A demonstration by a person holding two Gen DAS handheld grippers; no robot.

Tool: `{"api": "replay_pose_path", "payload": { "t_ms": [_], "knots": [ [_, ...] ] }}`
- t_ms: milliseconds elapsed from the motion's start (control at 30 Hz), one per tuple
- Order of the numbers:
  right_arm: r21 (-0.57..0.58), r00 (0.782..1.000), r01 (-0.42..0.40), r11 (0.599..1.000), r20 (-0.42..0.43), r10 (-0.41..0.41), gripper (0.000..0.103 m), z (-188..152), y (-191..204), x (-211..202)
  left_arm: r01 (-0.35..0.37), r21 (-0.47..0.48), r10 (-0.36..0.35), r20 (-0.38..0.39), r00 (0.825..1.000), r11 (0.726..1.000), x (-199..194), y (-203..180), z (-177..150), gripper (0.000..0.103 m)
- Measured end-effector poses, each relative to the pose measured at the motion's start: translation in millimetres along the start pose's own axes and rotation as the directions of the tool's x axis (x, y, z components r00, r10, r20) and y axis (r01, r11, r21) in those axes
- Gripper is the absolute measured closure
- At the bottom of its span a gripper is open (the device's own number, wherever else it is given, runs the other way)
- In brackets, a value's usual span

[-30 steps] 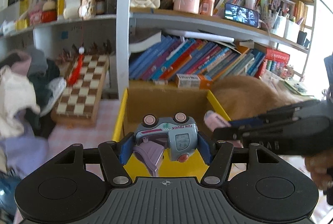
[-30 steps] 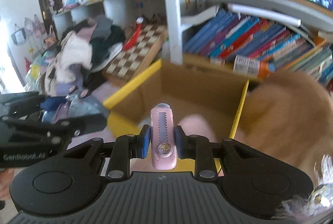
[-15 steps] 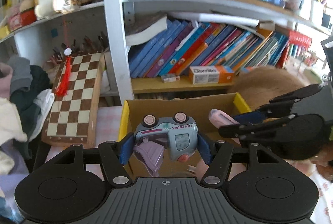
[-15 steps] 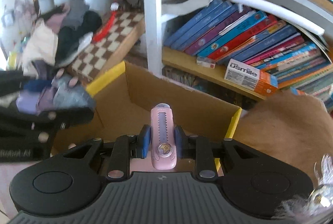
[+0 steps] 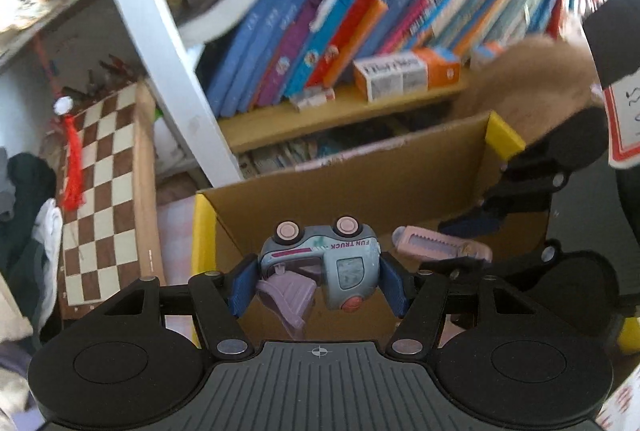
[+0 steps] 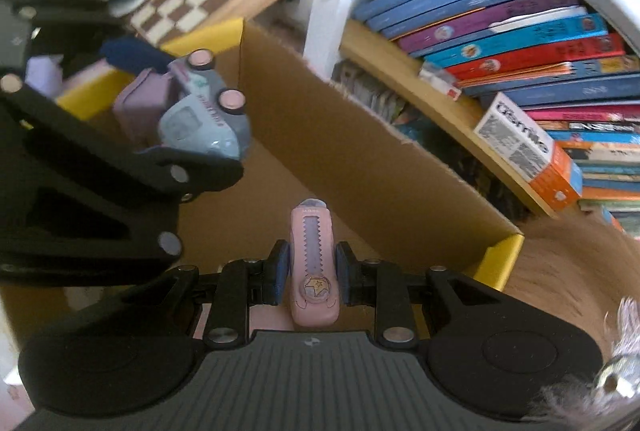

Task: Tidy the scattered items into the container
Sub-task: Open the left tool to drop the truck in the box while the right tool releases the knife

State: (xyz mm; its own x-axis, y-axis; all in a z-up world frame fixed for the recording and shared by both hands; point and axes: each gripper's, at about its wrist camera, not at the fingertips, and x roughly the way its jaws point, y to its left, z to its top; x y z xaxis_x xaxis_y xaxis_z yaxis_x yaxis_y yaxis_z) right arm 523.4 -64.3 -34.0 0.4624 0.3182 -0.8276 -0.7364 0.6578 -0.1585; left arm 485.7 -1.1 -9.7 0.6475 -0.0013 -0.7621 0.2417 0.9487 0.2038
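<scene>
My left gripper point(image 5: 318, 281) is shut on a pale blue toy truck point(image 5: 324, 259), held upside down with its pink wheels up and a lilac flap hanging below it. It hangs over the open cardboard box point(image 5: 360, 183) with yellow-edged flaps. My right gripper point(image 6: 312, 273) is shut on a pink utility knife point(image 6: 314, 259) pointing forward over the same box point(image 6: 360, 159). In the right wrist view the toy truck point(image 6: 200, 119) shows at the left in the left gripper. In the left wrist view the pink knife point(image 5: 436, 245) shows at the right.
A white bookshelf post point(image 5: 160, 51) and rows of books point(image 5: 340, 27) stand right behind the box. A chessboard point(image 5: 100, 191) leans at the left beside a heap of clothes point(image 5: 28, 215). Something furry and brown point(image 5: 540, 87) lies against the box's right side.
Both grippers have moved forward and down over the box, each rolling a little. The box now fills more of both views. The grips on the truck and the knife are unchanged.
</scene>
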Motion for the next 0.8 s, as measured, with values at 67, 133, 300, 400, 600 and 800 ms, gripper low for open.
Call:
{"api": "replay_pose_path", "payload": {
  "t_ms": [67, 133, 300, 400, 600, 800],
  "knots": [
    [-0.035, 1.000, -0.002, 0.999, -0.019, 0.002, 0.079, 1, 2, 6, 0.001, 0.042, 0.000, -0.030, 1.000, 0.999, 8, -2, 1, 0.040],
    [-0.068, 0.999, -0.006, 0.998, -0.036, 0.004, 0.079, 1, 3, 10, 0.006, 0.063, -0.003, -0.050, 0.999, 0.998, 13, -3, 2, 0.040],
    [-0.111, 0.997, -0.034, 0.993, -0.078, 0.026, 0.079, 3, 3, 17, 0.022, 0.078, -0.016, -0.085, 0.996, 0.997, 22, -5, 0, 0.040],
    [-0.102, 0.995, -0.053, 0.993, -0.092, 0.044, 0.079, 3, 0, 19, 0.025, 0.073, -0.017, -0.103, 0.995, 0.997, 26, -4, -3, 0.040],
    [-0.107, 0.993, -0.068, 0.992, -0.100, 0.058, 0.079, 5, -1, 23, 0.014, 0.085, -0.003, -0.132, 0.991, 0.996, 30, -3, -10, 0.040],
    [-0.139, 0.991, -0.106, 0.985, -0.097, 0.092, 0.079, 5, 2, 22, 0.018, 0.077, -0.008, -0.136, 0.991, 0.997, 26, -2, -13, 0.040]
  ]
}}
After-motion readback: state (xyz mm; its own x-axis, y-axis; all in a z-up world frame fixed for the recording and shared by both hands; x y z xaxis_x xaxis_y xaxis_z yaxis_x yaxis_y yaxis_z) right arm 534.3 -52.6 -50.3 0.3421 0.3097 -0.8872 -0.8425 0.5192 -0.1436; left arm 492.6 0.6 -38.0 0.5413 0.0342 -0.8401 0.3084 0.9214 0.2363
